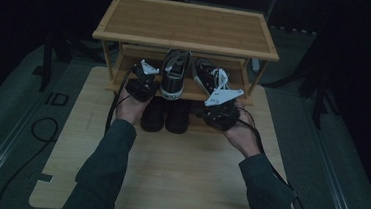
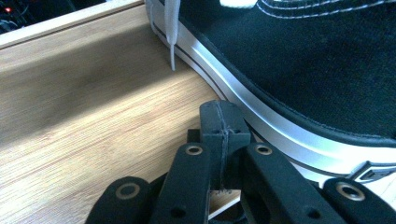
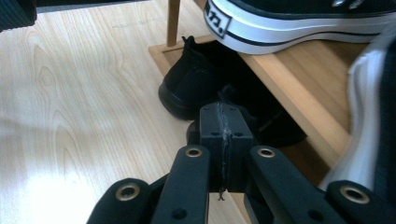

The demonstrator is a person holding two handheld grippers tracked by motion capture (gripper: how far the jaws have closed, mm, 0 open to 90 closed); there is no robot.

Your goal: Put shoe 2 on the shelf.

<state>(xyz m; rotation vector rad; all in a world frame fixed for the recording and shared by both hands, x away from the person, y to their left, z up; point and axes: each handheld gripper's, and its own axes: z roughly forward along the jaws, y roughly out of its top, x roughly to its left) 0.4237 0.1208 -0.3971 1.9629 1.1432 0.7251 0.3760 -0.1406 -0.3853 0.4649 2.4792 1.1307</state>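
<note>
Holding my left gripper (image 1: 143, 78) at the near left of the rack's middle shelf (image 1: 199, 91), I keep its jaws pressed together, empty, just beside the white sole of the black sneaker (image 1: 175, 73) standing there. My right gripper (image 1: 222, 106) sits lower at the near right, jaws likewise pressed together with nothing between them, near a second sneaker (image 1: 207, 76) on the same shelf. A pair of black shoes (image 1: 165, 115) rests below, at the near edge of the bottom level, between my hands.
</note>
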